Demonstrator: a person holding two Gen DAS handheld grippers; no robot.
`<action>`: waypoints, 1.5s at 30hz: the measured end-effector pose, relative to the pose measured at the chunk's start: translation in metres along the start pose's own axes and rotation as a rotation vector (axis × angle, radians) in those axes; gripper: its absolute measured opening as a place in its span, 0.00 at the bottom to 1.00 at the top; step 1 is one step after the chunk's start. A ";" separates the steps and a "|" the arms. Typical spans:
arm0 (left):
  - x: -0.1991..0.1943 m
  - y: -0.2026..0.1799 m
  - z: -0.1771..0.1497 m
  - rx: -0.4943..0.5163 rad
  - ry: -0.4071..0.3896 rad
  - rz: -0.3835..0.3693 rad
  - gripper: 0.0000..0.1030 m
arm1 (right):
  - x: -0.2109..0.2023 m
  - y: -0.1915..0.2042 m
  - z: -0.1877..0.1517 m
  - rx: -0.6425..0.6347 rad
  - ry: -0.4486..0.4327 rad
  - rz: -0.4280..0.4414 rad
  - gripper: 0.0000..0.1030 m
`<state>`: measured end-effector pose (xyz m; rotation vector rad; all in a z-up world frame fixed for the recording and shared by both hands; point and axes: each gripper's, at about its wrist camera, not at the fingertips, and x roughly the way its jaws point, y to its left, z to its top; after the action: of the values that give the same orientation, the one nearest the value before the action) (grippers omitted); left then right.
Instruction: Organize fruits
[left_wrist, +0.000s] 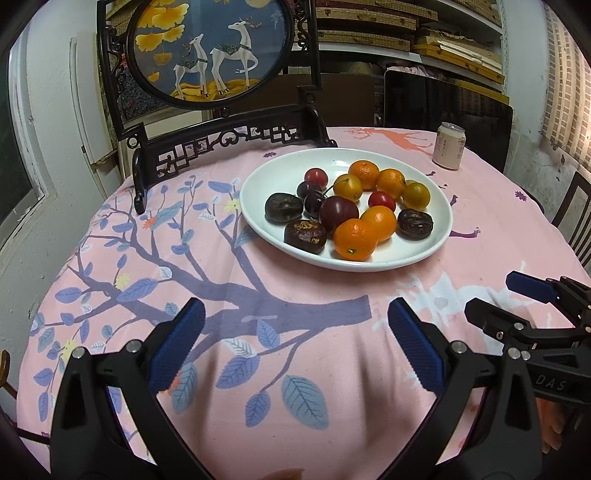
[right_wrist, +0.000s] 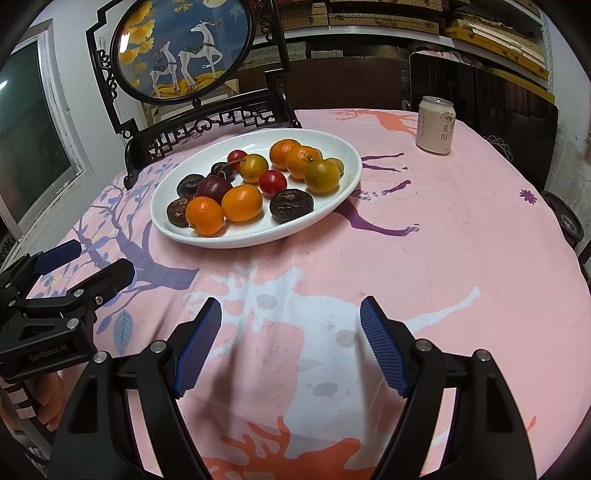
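A white oval plate (left_wrist: 424, 254) (right_wrist: 255, 238) sits on the pink tablecloth and holds several fruits: orange mandarins (left_wrist: 355, 239) (right_wrist: 205, 216), yellow plums (left_wrist: 348, 187), red plums (left_wrist: 381, 199) (right_wrist: 272, 182), dark cherries (left_wrist: 309, 189) and wrinkled dark brown fruits (left_wrist: 305, 236) (right_wrist: 291, 205). My left gripper (left_wrist: 295, 314) stands open near the table's front, short of the plate, with nothing between its blue pads. My right gripper (right_wrist: 291, 308) is also open and empty, to the right of the left one; it shows at the right edge of the left wrist view (left_wrist: 495, 299).
A carved black screen with a deer painting (left_wrist: 218, 55) (right_wrist: 184, 55) stands behind the plate. A pale drink can (left_wrist: 448, 146) (right_wrist: 435, 124) stands at the back right of the table. A dark chair back (left_wrist: 447, 110) and shelves lie beyond.
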<state>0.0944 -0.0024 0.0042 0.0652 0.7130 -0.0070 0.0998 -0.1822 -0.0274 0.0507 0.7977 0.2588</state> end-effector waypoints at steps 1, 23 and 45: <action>0.000 0.000 0.000 0.000 0.000 0.000 0.98 | 0.000 0.000 0.000 0.000 0.001 0.000 0.76; 0.001 0.001 -0.001 0.001 0.003 -0.001 0.98 | 0.001 0.000 -0.001 -0.002 0.005 0.000 0.76; 0.002 0.001 -0.001 0.003 0.006 0.000 0.98 | 0.002 0.001 -0.001 -0.002 0.008 0.000 0.76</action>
<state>0.0952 -0.0010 0.0017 0.0680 0.7186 -0.0080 0.1000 -0.1811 -0.0292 0.0478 0.8055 0.2598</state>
